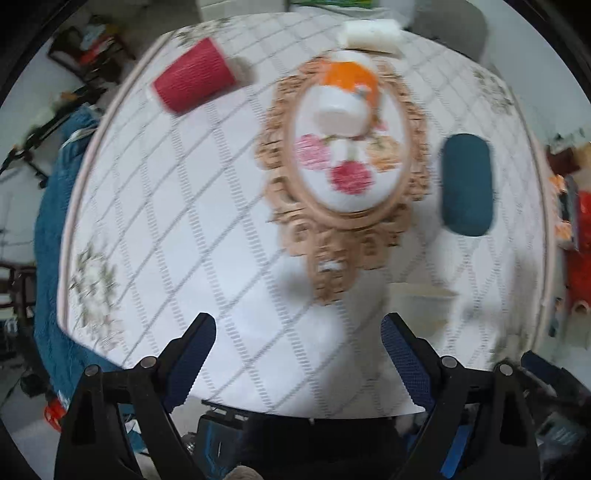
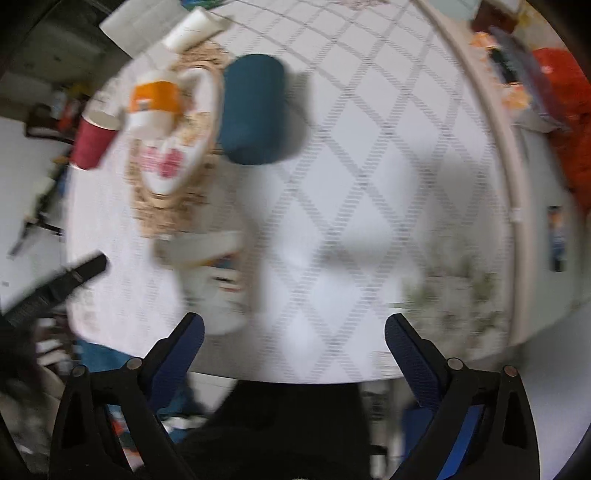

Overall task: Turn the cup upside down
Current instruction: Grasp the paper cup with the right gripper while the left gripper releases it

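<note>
A red ribbed paper cup (image 1: 194, 74) stands on the white quilted table at the far left; it also shows in the right wrist view (image 2: 94, 138). A white paper cup with a printed pattern (image 2: 214, 280) stands near the front edge, its rim (image 1: 421, 295) partly seen in the left wrist view. My left gripper (image 1: 298, 360) is open and empty above the front of the table. My right gripper (image 2: 294, 356) is open and empty, just right of the white cup. Both views are blurred.
An orange and white bottle (image 1: 347, 92) lies on a flowered oval plate (image 1: 351, 195) on a woven mat. A dark teal cylinder (image 1: 467, 184) lies to its right. A white roll (image 1: 369, 33) lies at the back. Clutter surrounds the table (image 2: 369, 221).
</note>
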`<state>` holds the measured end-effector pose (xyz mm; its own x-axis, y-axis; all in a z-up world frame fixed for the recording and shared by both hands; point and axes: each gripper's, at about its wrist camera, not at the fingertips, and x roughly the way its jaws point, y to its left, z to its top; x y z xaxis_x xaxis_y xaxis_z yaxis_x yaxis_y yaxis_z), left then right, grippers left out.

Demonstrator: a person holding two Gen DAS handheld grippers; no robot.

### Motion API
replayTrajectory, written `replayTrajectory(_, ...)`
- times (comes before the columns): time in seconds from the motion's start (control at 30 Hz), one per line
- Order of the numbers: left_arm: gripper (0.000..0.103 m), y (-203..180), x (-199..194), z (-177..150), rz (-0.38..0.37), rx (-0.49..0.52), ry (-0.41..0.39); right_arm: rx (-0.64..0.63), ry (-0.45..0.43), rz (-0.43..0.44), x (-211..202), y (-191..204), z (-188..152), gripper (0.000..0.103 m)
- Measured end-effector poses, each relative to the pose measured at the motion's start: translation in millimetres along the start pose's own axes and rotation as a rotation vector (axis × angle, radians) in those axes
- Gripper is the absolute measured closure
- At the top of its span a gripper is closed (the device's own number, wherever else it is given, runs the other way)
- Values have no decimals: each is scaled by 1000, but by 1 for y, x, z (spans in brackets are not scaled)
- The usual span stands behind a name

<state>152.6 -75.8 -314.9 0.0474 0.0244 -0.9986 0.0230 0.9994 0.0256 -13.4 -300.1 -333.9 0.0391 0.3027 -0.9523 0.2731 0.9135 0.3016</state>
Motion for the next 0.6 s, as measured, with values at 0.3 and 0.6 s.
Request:
replayTrajectory(0.3, 12, 34, 37, -9, 35, -92, 57, 58, 81, 127, 46, 40, 19, 22)
replayTrajectory(0.6, 11, 41, 47, -13, 19, -88, 65, 24, 115, 81, 62, 57, 18, 33)
